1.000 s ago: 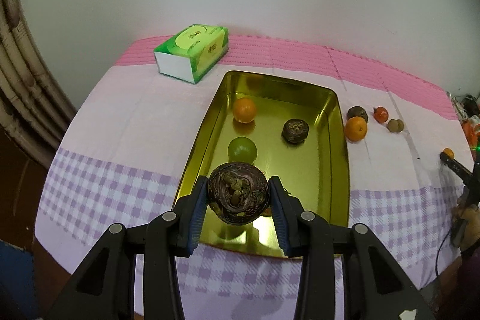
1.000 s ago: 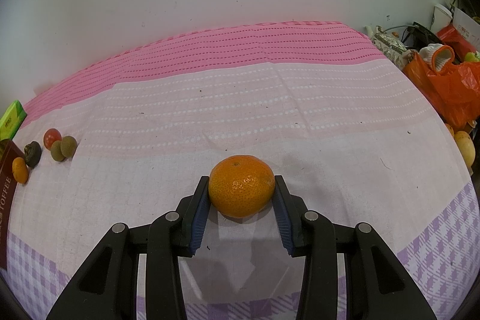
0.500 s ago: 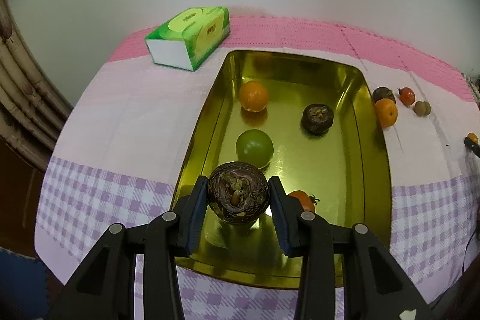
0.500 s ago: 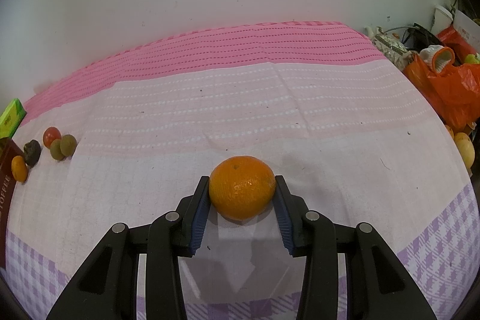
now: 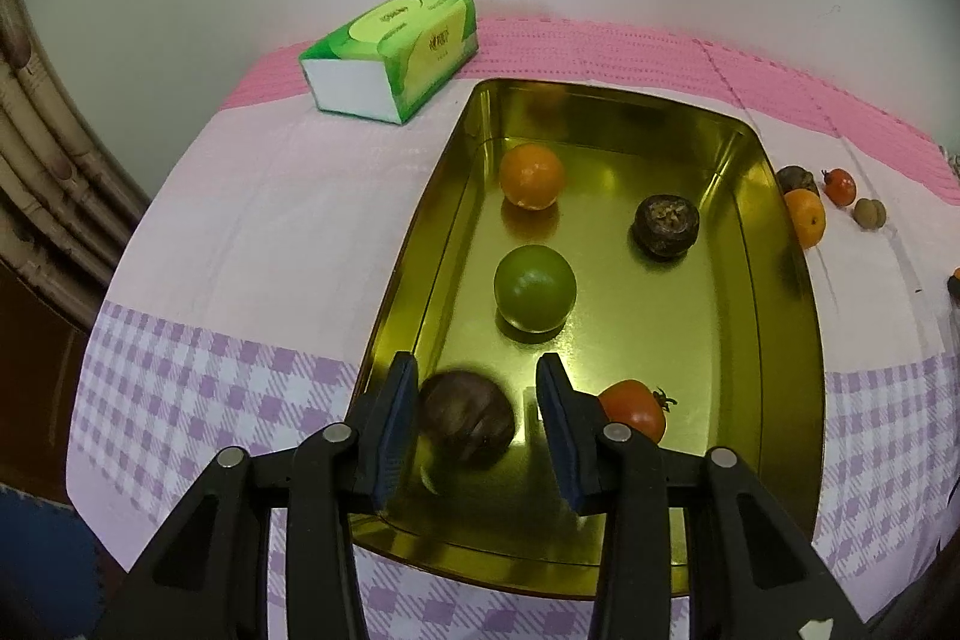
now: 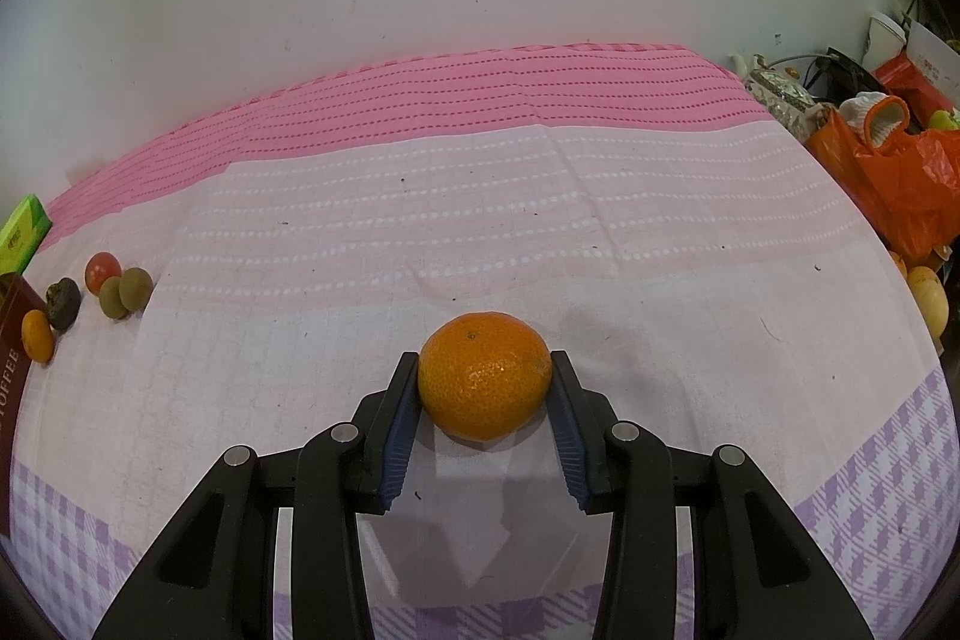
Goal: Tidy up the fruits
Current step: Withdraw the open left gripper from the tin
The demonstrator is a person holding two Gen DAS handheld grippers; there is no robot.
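In the left wrist view a gold tray (image 5: 804, 316) holds an orange (image 5: 531, 176), a green fruit (image 5: 534, 287), a dark wrinkled fruit (image 5: 666, 226) and a tomato (image 5: 633, 409). My left gripper (image 5: 477, 370) hangs over the tray's near end and its jaws are opening. A blurred dark round fruit (image 5: 465, 424) lies between them, against the left pad and clear of the right one. In the right wrist view my right gripper (image 6: 485, 364) is shut on a mandarin (image 6: 485, 383) just above the pink cloth.
A green tissue box (image 5: 396, 52) stands behind the tray on the left. Several small fruits (image 5: 805, 217) lie right of the tray, also seen as a cluster (image 6: 102, 280) at the far left. An orange bag (image 6: 900, 178) and clutter sit past the table's right edge.
My left gripper sank toward the tray, then its jaws parted and the dark fruit dropped lower between them. The right gripper and its mandarin have not moved.
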